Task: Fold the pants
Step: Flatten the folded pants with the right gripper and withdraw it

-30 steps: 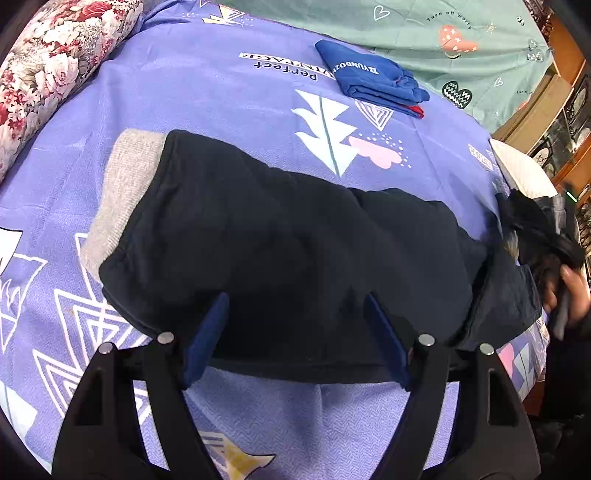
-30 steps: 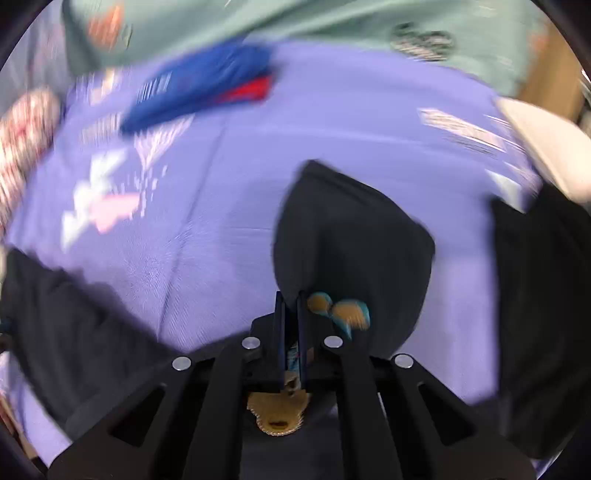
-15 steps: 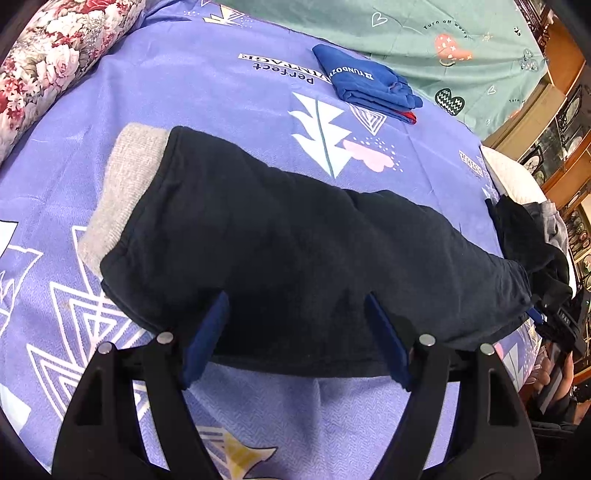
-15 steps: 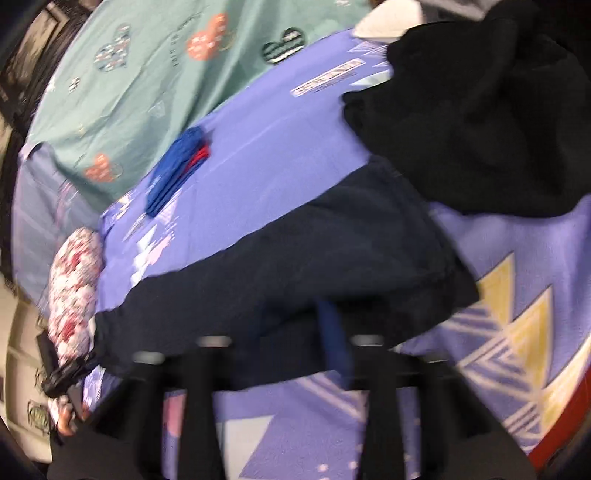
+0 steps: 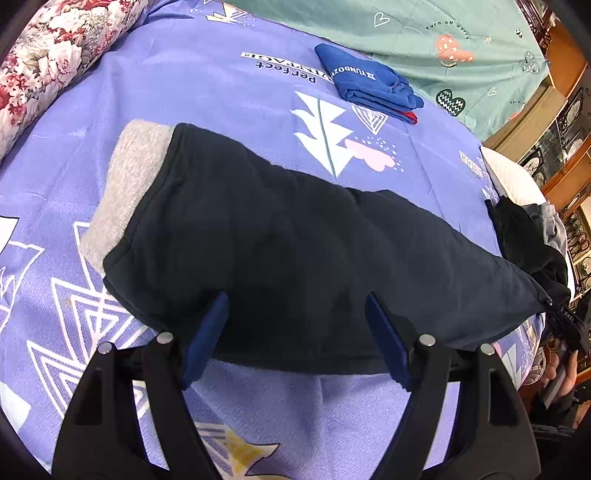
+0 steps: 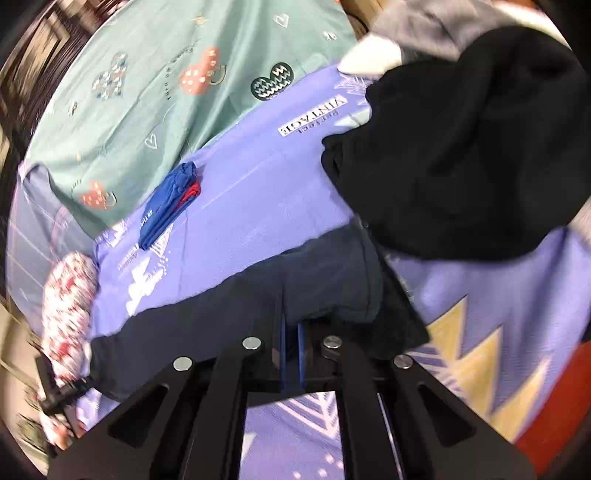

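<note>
The dark pants point(image 5: 295, 254) lie stretched across the purple bedspread point(image 5: 207, 96), the grey waistband point(image 5: 125, 192) at the left end in the left wrist view and the leg end reaching toward the right edge of the bed. The left gripper point(image 5: 295, 332) hangs over the near edge of the pants with its jaws spread wide; the blue pads point(image 5: 203, 339) stand apart over the dark cloth, one on each side, and nothing is pinched between them. In the right wrist view the right gripper point(image 6: 290, 354) sits at the leg end of the pants point(image 6: 258, 306), its jaws pressed almost together after closing within the last moment; the dark cloth runs right up to the pad tips, and a thin edge of it appears to be caught between them, though the narrow gap makes this hard to see clearly. A heap of black clothing point(image 6: 461, 147) lies just beyond that leg end, overlapping it. A folded blue garment point(image 5: 369, 81) rests well apart, farther up the bedspread near the green sheet point(image 5: 424, 33). A flowered pillow point(image 5: 55, 62) lies along the left edge.
</note>
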